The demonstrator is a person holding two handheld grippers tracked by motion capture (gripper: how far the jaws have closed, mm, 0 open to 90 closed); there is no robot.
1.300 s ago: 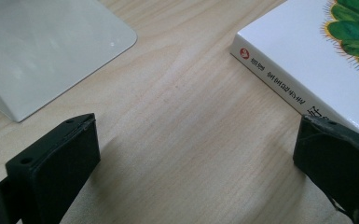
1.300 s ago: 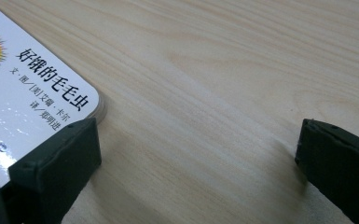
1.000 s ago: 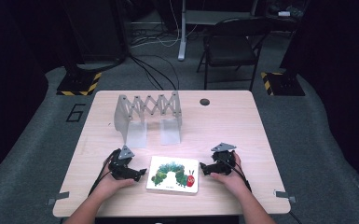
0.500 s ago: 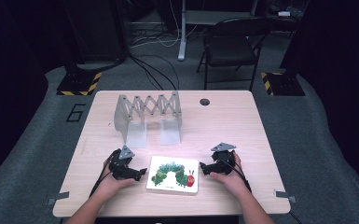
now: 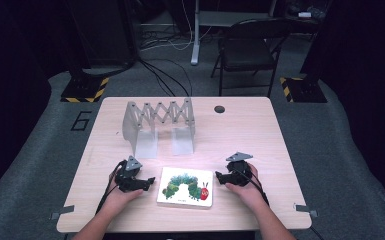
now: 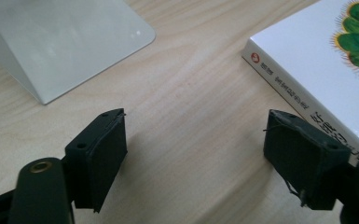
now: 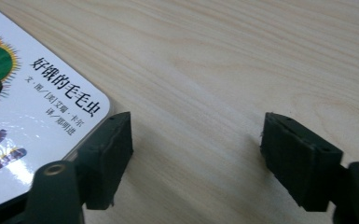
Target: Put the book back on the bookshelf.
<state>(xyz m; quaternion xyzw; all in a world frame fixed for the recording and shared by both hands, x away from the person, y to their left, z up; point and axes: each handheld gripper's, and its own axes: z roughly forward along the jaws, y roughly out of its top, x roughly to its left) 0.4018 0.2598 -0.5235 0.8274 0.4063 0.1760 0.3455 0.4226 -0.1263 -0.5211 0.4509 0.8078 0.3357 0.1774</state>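
Picture book lying flat on wooden table, near the person's edge, about mid-width, caterpillar cover up. Same book at right in left gripper view, spine w/ print facing the jaws; also at left in right gripper view, rounded corner + title text showing.

Left gripper resting on table just beside book's left edge, held in left hand. Jaws apart, medium gap, have just been closing; between them bare wood only. One jaw just beside the book's spine edge; touching or not, can't tell. No grip on the book.

Right gripper on table just beside book's right edge, in right hand. Jaws likewise apart, have just been closing in, bare tabletop between. One jaw close by book's corner, not clamped on it.

Further back: grey accordion-style rack standing upright, well apart from book; its flat foot near in left gripper view. Black folding chair on floor beyond table.
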